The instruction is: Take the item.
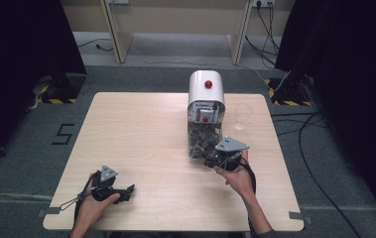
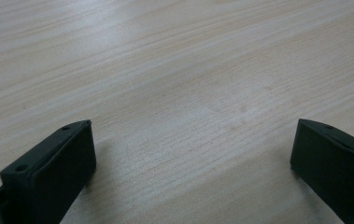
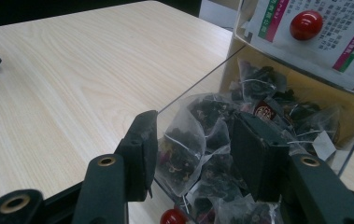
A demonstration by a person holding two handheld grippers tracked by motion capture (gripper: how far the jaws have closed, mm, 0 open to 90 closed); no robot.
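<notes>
A pale wooden worktop [image 1: 141,134] carries a tea-bag dispenser [image 1: 206,114] right of centre, toward the far edge. The dispenser has a white rounded top with a red knob [image 1: 208,84] and a clear lower bin holding mesh tea bags [image 3: 198,140] of dark leaf. A clear glass cup [image 1: 243,117] stands just beside the dispenser on its right, apart from it.

The right gripper [image 1: 214,157], held in the right hand [image 1: 238,179], sits at the open front of the clear bin. In the right gripper view its jaws are parted, with one tea bag between them; the left jaw lies outside the bin's clear wall and the right jaw is among the bags. Whether either jaw presses the bag cannot be told. A second red knob [image 3: 173,217] shows at the bottom of that view.

The left gripper [image 1: 124,191], held in the left hand [image 1: 94,204], rests near the front left corner of the worktop, well apart from the dispenser. In the left gripper view its jaws stand wide apart over bare wood, gripping nothing.
</notes>
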